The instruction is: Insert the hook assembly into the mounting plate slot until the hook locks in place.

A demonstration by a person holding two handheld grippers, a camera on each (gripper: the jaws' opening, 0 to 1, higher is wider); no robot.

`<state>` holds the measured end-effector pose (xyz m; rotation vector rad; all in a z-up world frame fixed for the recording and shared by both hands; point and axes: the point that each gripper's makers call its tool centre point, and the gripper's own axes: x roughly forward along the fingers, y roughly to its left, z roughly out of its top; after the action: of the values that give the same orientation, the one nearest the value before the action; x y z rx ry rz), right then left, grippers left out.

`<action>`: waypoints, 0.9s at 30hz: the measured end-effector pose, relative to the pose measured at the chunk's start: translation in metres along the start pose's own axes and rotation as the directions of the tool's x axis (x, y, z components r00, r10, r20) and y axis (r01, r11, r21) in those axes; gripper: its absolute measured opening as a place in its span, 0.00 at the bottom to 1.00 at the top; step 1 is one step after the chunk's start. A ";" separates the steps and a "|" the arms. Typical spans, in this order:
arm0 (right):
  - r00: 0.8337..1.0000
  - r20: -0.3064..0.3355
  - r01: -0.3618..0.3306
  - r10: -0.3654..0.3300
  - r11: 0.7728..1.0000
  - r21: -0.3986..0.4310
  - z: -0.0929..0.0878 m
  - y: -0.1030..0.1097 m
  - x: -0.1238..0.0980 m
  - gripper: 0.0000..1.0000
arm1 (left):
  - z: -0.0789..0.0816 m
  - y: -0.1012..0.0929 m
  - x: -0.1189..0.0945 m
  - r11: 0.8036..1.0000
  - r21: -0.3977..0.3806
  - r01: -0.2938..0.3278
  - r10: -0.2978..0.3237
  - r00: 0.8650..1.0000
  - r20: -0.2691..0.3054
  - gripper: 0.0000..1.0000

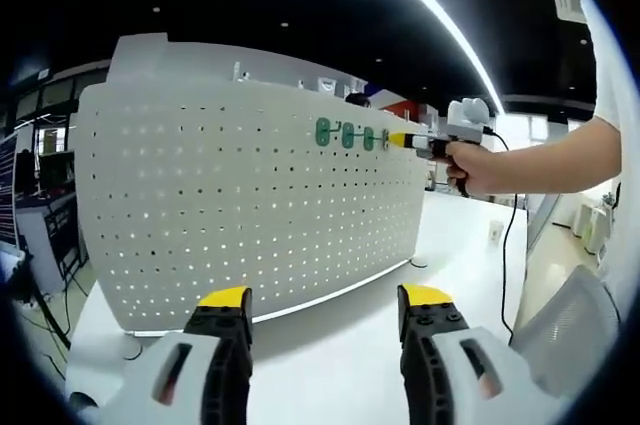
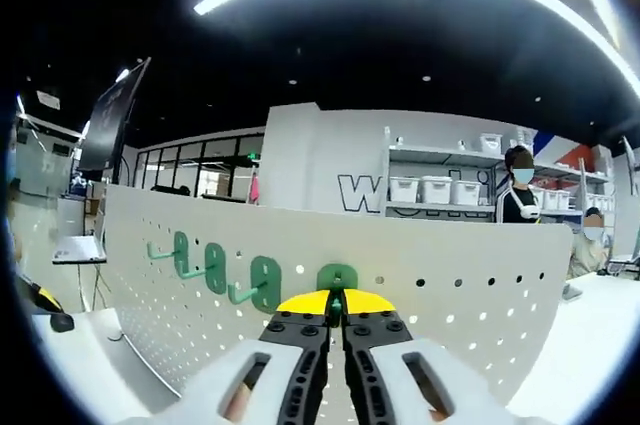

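One white pegboard (image 2: 420, 275) stands ahead of the two claws. Four green hooks (image 2: 215, 268) sit on it in a row: three beside the right claw (image 2: 336, 307), one between its tips.

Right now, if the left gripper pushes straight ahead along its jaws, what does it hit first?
Most likely the white pegboard. The left gripper is open and empty, with bare table between its jaws and the board's lower edge. Depth is hard to judge through the fisheye.
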<state>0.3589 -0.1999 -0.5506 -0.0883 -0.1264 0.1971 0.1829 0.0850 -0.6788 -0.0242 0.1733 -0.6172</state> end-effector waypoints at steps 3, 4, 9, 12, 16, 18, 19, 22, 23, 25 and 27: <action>0.999 0.001 0.043 -0.043 0.999 -0.007 0.000 0.000 0.000 0.01 | 0.000 0.000 0.000 1.000 -0.001 0.002 -0.002 1.000 0.002 0.61; 0.998 0.001 0.061 -0.061 0.998 -0.022 -0.001 0.001 0.001 0.01 | 0.000 0.000 0.000 1.000 -0.002 0.003 -0.003 1.000 0.002 0.61; 0.993 -0.024 0.116 -0.116 0.993 -0.006 -0.004 0.001 0.004 0.02 | 0.002 -0.002 0.001 1.000 -0.005 0.006 -0.006 1.000 0.006 0.60; 0.992 -0.021 0.125 -0.125 0.992 0.010 -0.004 -0.002 0.004 0.02 | 0.002 -0.002 0.001 1.000 -0.006 0.007 -0.007 1.000 0.009 0.61; 0.993 -0.023 0.116 -0.116 0.993 0.010 -0.004 -0.002 0.003 0.02 | 0.002 -0.002 0.001 1.000 -0.006 0.008 -0.008 1.000 0.013 0.61; 0.993 -0.023 0.113 -0.112 0.994 0.014 -0.004 -0.002 0.002 0.02 | 0.001 -0.002 0.001 1.000 -0.010 0.009 -0.009 1.000 0.013 0.61; 0.994 -0.026 0.111 -0.110 0.994 0.017 -0.004 -0.002 0.002 0.03 | 0.001 -0.002 0.002 1.000 -0.008 0.010 -0.010 1.000 0.013 0.61; 0.995 -0.025 0.096 -0.096 0.995 0.022 -0.003 -0.001 0.002 0.03 | 0.002 -0.003 0.002 1.000 -0.005 0.013 -0.013 1.000 0.014 0.61; 0.996 -0.021 0.083 -0.082 0.996 0.033 -0.003 0.000 0.002 0.05 | 0.002 -0.003 0.002 1.000 -0.006 0.013 -0.013 1.000 0.014 0.61; 0.998 -0.007 0.070 -0.070 0.995 0.071 -0.003 -0.001 0.000 0.05 | 0.003 -0.002 0.002 1.000 -0.008 0.012 -0.012 1.000 0.017 0.61; 0.999 -0.001 0.047 -0.047 0.996 0.079 -0.003 0.002 -0.001 0.08 | 0.003 -0.001 0.002 1.000 -0.008 0.011 -0.011 1.000 0.016 0.61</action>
<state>0.3585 -0.1984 -0.5539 -0.0065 -0.1211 0.1546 0.1842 0.0832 -0.6765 -0.0376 0.1605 -0.6271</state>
